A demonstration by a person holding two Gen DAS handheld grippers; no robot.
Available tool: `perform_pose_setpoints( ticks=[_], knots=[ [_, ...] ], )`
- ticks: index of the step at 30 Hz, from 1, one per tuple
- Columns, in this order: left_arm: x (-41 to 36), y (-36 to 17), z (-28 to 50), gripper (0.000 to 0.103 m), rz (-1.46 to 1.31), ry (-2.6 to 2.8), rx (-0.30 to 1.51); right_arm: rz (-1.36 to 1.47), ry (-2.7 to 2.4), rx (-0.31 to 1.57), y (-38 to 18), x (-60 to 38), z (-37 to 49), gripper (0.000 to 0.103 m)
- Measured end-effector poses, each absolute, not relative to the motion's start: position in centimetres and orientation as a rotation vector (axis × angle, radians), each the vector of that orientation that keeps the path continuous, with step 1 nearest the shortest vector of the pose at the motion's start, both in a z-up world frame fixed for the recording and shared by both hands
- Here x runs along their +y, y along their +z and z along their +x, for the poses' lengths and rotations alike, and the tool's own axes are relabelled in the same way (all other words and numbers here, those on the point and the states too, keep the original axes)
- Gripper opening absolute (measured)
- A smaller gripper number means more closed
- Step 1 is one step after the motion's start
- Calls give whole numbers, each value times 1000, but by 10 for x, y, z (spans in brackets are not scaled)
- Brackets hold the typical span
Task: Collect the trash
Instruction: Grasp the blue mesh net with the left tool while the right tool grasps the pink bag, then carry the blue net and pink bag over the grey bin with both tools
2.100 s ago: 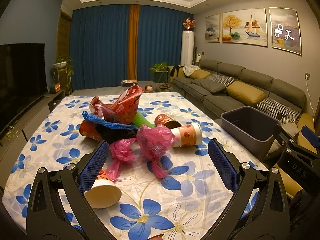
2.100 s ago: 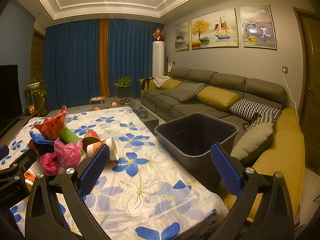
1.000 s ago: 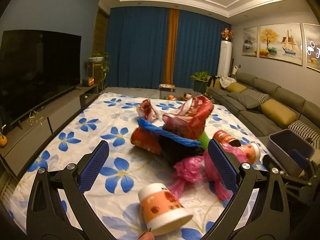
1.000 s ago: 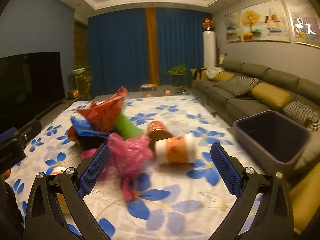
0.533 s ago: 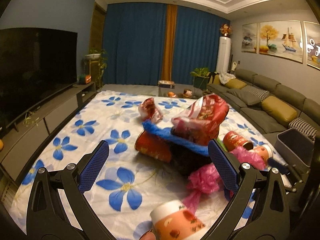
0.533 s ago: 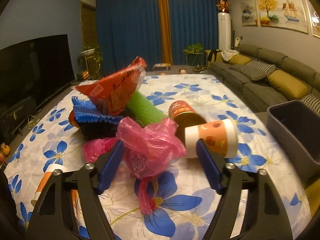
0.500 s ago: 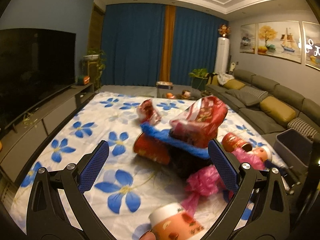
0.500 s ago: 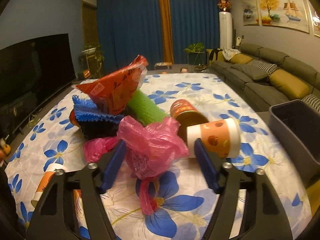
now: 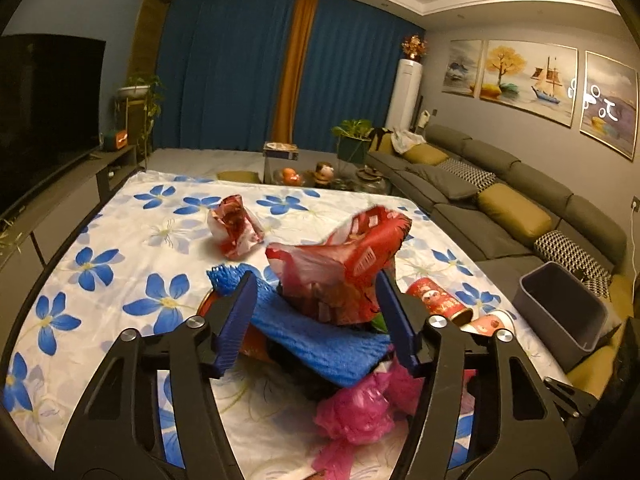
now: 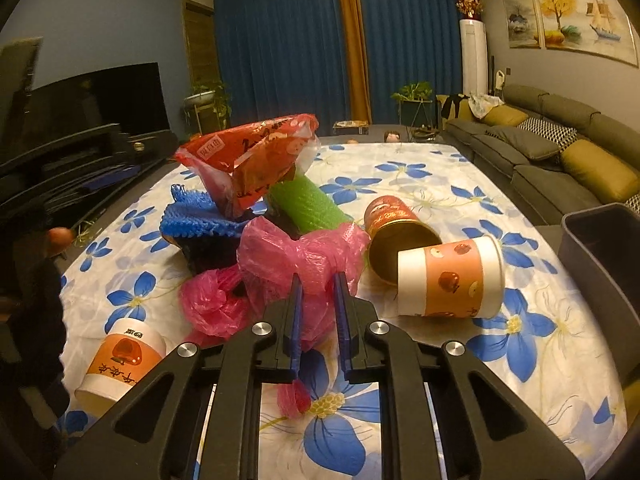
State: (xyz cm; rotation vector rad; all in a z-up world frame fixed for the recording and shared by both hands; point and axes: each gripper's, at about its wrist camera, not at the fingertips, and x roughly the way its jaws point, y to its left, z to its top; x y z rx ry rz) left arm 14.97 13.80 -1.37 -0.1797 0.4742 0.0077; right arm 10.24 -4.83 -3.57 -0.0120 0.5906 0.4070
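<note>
Grasping stage: right gripper (image 10: 317,280) closing, jaws narrow, pinching the pink bag (image 10: 298,258) at the near edge of the trash heap; left gripper (image 9: 314,300) closing around the red snack bag (image 9: 340,268) atop it. Next, probably: firm grip, lift clear, carry to the grey bin (image 10: 600,248) right of the heap.

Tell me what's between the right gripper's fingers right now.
In the right wrist view, the closing right gripper has the pink plastic bag between its fingers.

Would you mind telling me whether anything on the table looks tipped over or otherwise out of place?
Yes. Two paper cups and a red can lie on their sides on the flowered tablecloth, and a crumpled red snack bag sits askew atop the heap. No spill is visible.
</note>
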Motion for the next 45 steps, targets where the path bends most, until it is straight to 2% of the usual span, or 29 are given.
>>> perform_pose_setpoints(
  ticks=[3, 7, 10, 18, 27, 29, 32, 34, 35, 45],
  knots=[
    [138, -13, 154, 58, -175, 3, 473, -8, 408, 578, -33, -51, 100, 14],
    [146, -22, 158, 49, -218, -9, 518, 2, 411, 563, -29, -54, 97, 12],
    [155, -26, 150, 49, -214, 8, 511, 2, 410, 545, -24, -58, 93, 7],
    [187, -37, 138, 49, -250, 29, 557, 0, 405, 521, -19, -60, 87, 7],
    [171, -51, 158, 49, -345, -104, 676, 4, 398, 523, -19, -60, 86, 7],
    [170, -54, 164, 45, -374, -129, 698, 4, 395, 520, -18, -61, 85, 7],
    [170, -58, 171, 31, -401, -136, 721, 8, 397, 522, -18, -62, 85, 7],
    [167, -61, 175, 13, -395, -132, 738, 9, 399, 521, -18, -63, 84, 7],
    [166, -62, 174, 8, -393, -134, 738, 9, 398, 521, -18, -63, 84, 7],
    [151, -23, 147, 6, -329, -154, 606, 21, 396, 498, -11, -71, 77, 7]
  ],
)
